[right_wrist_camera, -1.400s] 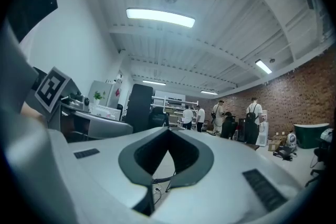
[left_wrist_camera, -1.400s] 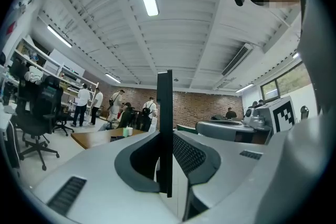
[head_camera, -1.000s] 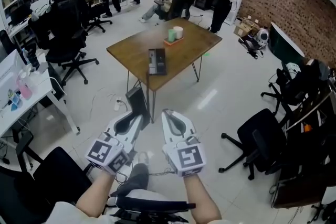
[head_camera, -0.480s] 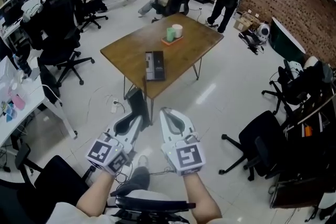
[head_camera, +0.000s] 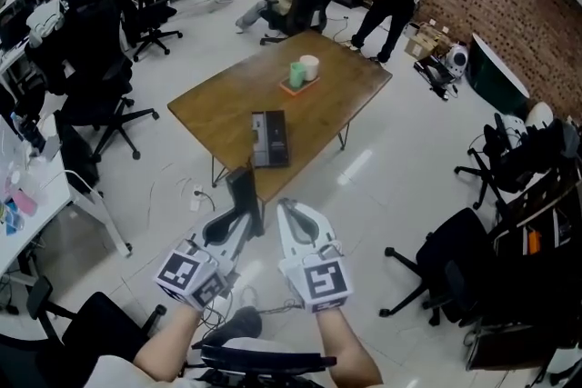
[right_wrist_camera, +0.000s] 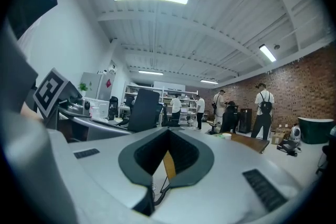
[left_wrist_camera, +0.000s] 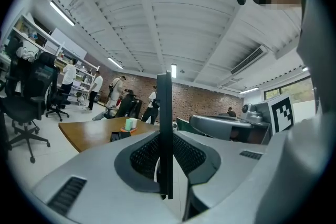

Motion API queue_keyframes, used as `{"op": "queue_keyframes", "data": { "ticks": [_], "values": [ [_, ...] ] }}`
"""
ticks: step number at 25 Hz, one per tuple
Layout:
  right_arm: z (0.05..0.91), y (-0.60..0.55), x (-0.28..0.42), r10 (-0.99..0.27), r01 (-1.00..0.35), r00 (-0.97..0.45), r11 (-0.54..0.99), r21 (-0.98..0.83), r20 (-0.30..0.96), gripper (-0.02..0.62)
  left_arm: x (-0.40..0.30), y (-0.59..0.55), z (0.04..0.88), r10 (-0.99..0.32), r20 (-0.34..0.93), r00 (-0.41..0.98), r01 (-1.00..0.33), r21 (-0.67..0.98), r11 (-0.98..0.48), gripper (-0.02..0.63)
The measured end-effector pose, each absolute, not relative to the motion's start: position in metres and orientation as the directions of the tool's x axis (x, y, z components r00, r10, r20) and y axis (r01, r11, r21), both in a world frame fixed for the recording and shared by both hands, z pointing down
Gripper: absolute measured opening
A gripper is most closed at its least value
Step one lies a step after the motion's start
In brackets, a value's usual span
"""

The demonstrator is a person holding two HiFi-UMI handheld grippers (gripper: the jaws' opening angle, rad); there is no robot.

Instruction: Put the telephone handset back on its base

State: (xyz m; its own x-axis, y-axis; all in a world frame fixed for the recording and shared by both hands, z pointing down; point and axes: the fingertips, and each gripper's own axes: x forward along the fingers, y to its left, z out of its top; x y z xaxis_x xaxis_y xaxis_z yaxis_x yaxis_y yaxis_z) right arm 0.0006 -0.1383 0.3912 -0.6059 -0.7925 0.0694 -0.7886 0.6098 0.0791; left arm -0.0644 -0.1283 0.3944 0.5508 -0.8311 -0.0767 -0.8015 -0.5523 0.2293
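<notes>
In the head view, the black handset (head_camera: 244, 195) is held upright in the left gripper (head_camera: 235, 219), off the wooden table (head_camera: 223, 95). The phone base (head_camera: 270, 139) is seen by the table's near edge. In the left gripper view, the handset is clamped between the jaws. In the right gripper view, the right gripper (right_wrist_camera: 168, 136) is seen with its jaws pressed together, and nothing is held.

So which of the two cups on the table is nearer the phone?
The green cup, left of the white cup, is nearer the phone.

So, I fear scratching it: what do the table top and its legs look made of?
Table top: wood or wood-look veneer, going by its warm brown colour and soft sheen under the lights. Legs: thin dark rods bent hairpin-style, probably painted metal.
</notes>
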Motion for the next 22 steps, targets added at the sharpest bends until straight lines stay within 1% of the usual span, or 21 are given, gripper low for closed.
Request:
{"op": "queue_keyframes", "data": {
  "ticks": [14,22],
  "values": [
    [0.403,-0.213,-0.032,-0.793,-0.789,-0.599,0.608,0.086,0.108,0.005,-0.090,-0.208,0.402,-0.813,-0.057,0.580,-0.775,0.267,-0.572,0.066],
    [0.402,-0.239,-0.037,-0.830,-0.830,-0.546,0.555,0.062,0.116,0.005,-0.095,-0.246,0.416,-0.782,-0.044,0.621,-0.734,0.316,-0.601,0.066]
  ]
}}
